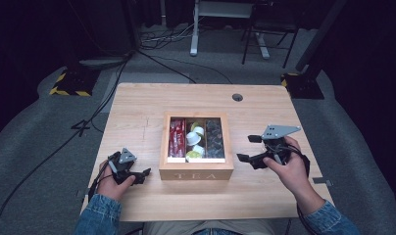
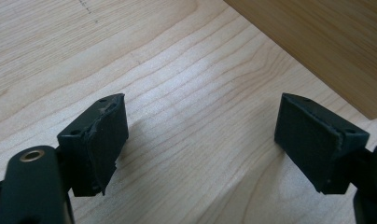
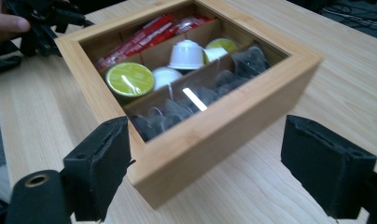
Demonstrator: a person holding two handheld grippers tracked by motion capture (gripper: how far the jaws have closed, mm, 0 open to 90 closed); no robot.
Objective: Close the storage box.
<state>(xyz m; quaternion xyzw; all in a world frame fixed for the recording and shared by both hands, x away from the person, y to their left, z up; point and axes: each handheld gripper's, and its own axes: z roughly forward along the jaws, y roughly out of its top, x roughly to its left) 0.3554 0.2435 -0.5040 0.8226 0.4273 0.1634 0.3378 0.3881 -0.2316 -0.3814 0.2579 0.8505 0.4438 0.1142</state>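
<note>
A wooden tea box marked "TEA" stands mid-table, its windowed lid down. Through the window I see red sachets, white capsules, a green capsule and dark capsules. My right gripper is held just right of the box, pointing at its side. Its jaws are open, and a corner of the box frame lies ahead between them, untouched. My left gripper rests low on the table left of the box, open over bare wood, with the box wall ahead to the right.
The table has a round cable hole at the back right. A small grey clip sits at its right edge. Beyond the table are floor cables and stand legs. In the right gripper view, the other hand and gripper lie past the box.
</note>
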